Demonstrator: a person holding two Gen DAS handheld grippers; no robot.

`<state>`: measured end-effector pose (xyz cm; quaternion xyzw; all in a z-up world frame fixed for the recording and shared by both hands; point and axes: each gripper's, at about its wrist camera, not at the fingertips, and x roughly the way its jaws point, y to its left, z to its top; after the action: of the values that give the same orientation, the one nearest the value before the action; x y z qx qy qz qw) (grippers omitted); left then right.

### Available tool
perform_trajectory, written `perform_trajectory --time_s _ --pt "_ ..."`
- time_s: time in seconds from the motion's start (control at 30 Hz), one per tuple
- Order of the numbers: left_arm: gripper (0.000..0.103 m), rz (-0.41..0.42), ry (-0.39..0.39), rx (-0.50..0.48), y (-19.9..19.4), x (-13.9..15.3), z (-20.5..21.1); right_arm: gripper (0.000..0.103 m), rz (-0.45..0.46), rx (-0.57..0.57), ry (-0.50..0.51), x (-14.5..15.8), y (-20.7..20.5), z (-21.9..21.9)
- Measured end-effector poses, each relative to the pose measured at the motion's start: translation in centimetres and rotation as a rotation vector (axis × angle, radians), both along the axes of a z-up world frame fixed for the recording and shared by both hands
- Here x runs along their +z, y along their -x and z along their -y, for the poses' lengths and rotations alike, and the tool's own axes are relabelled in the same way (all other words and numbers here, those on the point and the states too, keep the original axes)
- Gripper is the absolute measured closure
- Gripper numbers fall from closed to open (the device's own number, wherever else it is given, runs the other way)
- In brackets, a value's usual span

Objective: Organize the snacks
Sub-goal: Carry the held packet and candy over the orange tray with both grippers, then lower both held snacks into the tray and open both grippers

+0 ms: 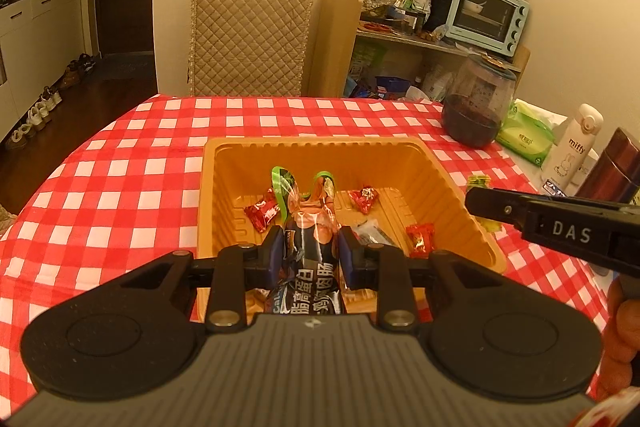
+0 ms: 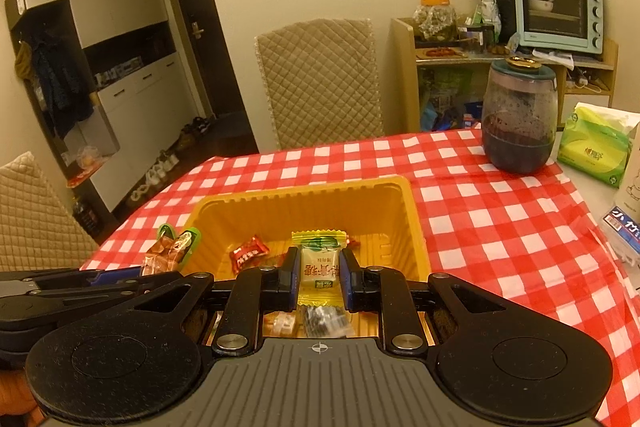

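A light, crinkly sausage pack (image 1: 306, 247) is clamped mid-length by the left claw (image 1: 307, 251); a soft candy sachet (image 2: 319, 267) is pinched by the right claw (image 2: 319, 277).

wrist views, close above shared tray (image 1: 452, 183)

Snacks gathering at the orange tray (image 1: 448, 183)

A dark sausage packet (image 1: 308, 251) with green-edged end and a yellow-trimmed candy (image 2: 320, 267) are held above it; red-wrapped candies (image 1: 262, 213) lie scattered on its floor.
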<state>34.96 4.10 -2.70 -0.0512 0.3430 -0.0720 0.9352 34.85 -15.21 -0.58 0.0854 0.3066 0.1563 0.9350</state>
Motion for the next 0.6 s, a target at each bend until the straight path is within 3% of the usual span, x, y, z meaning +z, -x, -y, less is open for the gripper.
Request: perform_trajectory --time_s 0.6 --pt "0.077 -0.016 -0.024 0.001 -4.2 -0.7 0.8 0.083 -0.036 -0.014 0.021 -1.8 -4.5 -1.1"
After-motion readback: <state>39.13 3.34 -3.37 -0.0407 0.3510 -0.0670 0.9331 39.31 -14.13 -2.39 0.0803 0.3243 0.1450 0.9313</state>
